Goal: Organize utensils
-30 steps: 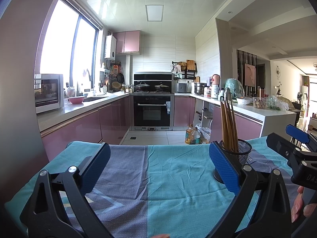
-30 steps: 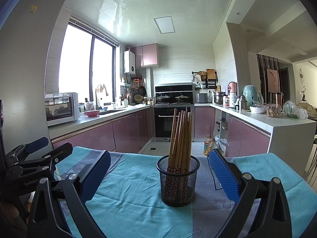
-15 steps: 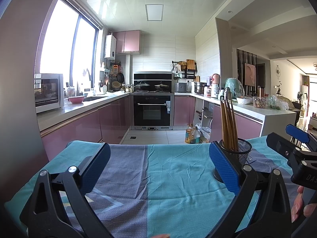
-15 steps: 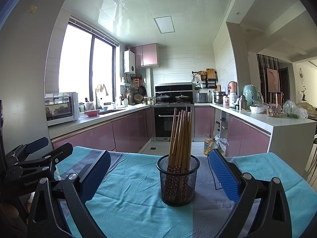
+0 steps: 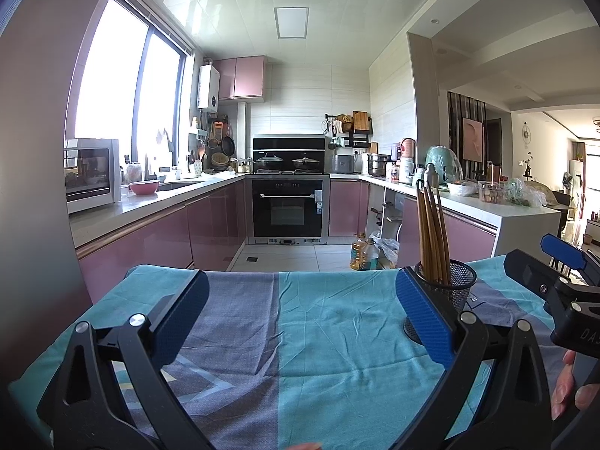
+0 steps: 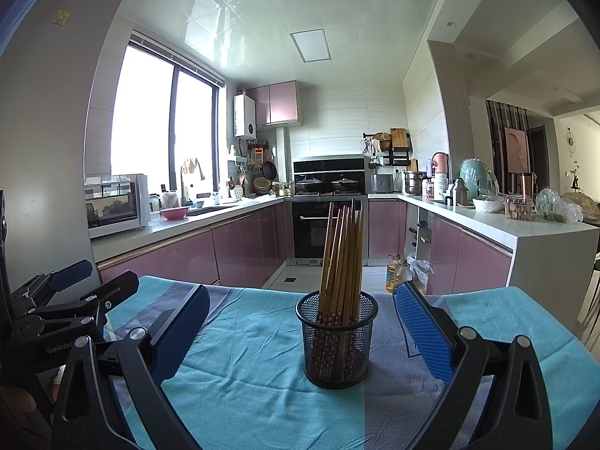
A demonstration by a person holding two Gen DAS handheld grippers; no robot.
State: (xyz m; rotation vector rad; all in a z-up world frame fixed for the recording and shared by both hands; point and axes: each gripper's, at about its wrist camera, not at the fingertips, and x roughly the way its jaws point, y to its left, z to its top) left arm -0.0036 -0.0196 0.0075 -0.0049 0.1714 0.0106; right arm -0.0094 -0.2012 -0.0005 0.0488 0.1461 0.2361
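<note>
Since the black wire-mesh cup (image 6: 336, 341) of upright wooden chopsticks (image 6: 342, 258) stands dead ahead of the empty, wide-spread right gripper (image 6: 300, 328), that hand looks nearer than the equally wide, empty left gripper (image 5: 300, 317).

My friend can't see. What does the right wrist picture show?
A black mesh cup full of wooden chopsticks stands upright on a blue and grey tablecloth, centred ahead of the open right claw, which touches nothing. The left claw waits at the left edge, and a kitchen with pink cabinets lies behind.
</note>
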